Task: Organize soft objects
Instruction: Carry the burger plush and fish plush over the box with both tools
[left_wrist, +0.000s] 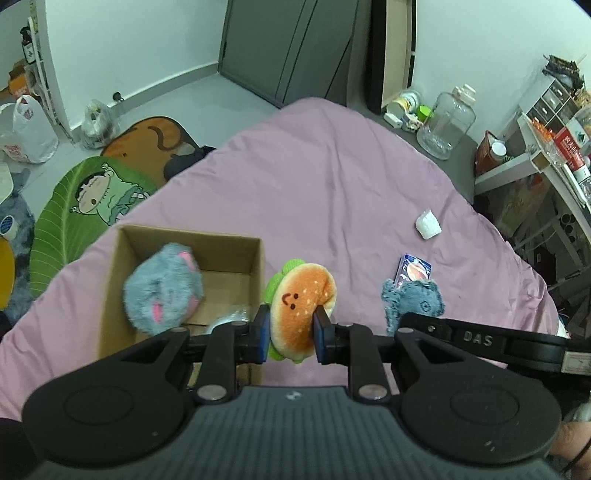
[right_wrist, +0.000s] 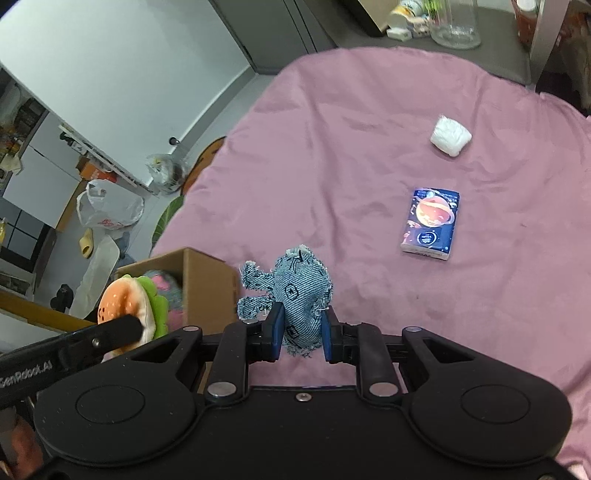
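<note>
**Two soft toys held above the pink bed**

From the left wrist, we see our left gripper clamped narrowly on a plush hamburger toy with an orange bun, a stitched smile and a green lettuce frill, its blue pads pressing both sides. Just to the left sits an open brown cardboard box holding a fluffy grey plush with pink patches; the box's near wall stands just beside the burger. To the right we glimpse the frayed blue denim stuffed toy, with a dark blue printed packet behind it and a white crumpled wad farther out. The pink bedsheet lies open ahead.

From the right wrist, our right gripper is shut on the denim toy, pads squeezing its lower body. The burger and box show at the left. The packet and white wad lie well apart to the right, with bare sheet between them and the bed's far edge.
</note>
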